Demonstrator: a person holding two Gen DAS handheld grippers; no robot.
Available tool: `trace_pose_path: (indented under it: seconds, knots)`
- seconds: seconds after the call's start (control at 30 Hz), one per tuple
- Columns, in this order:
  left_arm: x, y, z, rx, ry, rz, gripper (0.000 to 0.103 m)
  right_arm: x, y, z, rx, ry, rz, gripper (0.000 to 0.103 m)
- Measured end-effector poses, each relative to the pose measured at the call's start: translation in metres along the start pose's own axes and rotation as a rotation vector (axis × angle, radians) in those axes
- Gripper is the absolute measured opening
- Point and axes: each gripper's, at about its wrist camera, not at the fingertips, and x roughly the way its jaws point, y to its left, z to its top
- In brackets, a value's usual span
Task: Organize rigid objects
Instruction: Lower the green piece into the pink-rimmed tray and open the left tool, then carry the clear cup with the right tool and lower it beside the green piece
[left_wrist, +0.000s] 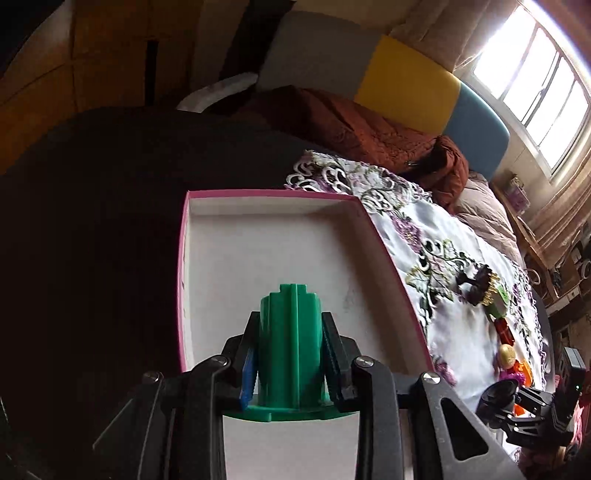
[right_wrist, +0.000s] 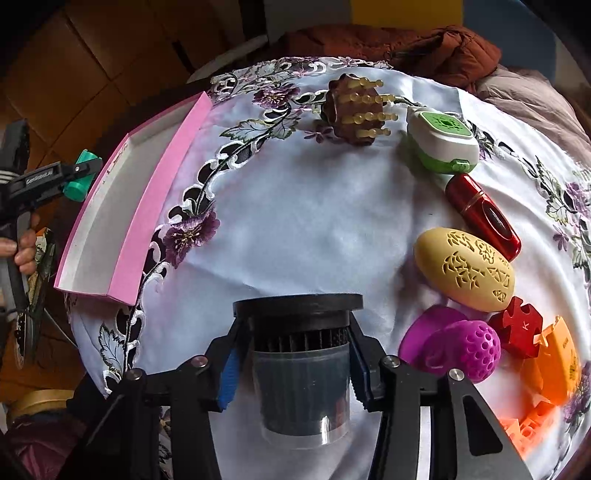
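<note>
My left gripper (left_wrist: 290, 318) is shut on a green ribbed plastic cylinder (left_wrist: 288, 354) and holds it over the white floor of a pink-walled box (left_wrist: 258, 192). From the right wrist view the same green cylinder (right_wrist: 78, 186) hangs in the left gripper (right_wrist: 79, 171) at the box's (right_wrist: 162, 184) far left side. My right gripper (right_wrist: 295, 325) is shut on a clear jar with a black ribbed cap (right_wrist: 301, 387), above the white embroidered cloth (right_wrist: 295, 221). The right gripper (left_wrist: 532, 402) also shows low at the right edge of the left wrist view.
Along the cloth's right side lie a wooden pin comb (right_wrist: 354, 110), a green-and-white device (right_wrist: 441, 146), a red case (right_wrist: 484, 214), a tan carved egg (right_wrist: 463, 271), a purple dimpled ball (right_wrist: 469, 350), a dark red puzzle piece (right_wrist: 517, 328) and an orange piece (right_wrist: 550, 365). A brown jacket (left_wrist: 369, 129) lies behind.
</note>
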Motion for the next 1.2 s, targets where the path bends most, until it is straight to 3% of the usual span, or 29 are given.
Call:
trace_pose_path:
  seconds: [0.3, 0.47, 0.73, 0.97, 1.2]
  knots:
    - [0.031, 0.004, 0.026, 0.05, 0.007, 0.119, 0.03, 0.002, 0.001, 0.001, -0.004, 0.0, -0.002, 0.05]
    - [0.037, 0.009, 0.028, 0.028, 0.008, 0.157, 0.037, 0.004, 0.003, 0.001, -0.013, -0.002, -0.009, 0.05]
    - [-0.002, -0.001, 0.005, 0.02, -0.084, 0.201, 0.038, 0.007, 0.012, -0.001, -0.047, -0.004, 0.0, 0.069]
    - [-0.048, -0.024, -0.033, 0.025, -0.161, 0.209, 0.038, 0.01, 0.019, -0.002, -0.077, -0.006, -0.015, 0.075]
    - [-0.068, -0.037, -0.055, 0.041, -0.175, 0.216, 0.038, 0.011, 0.021, -0.002, -0.092, -0.007, -0.009, 0.083]
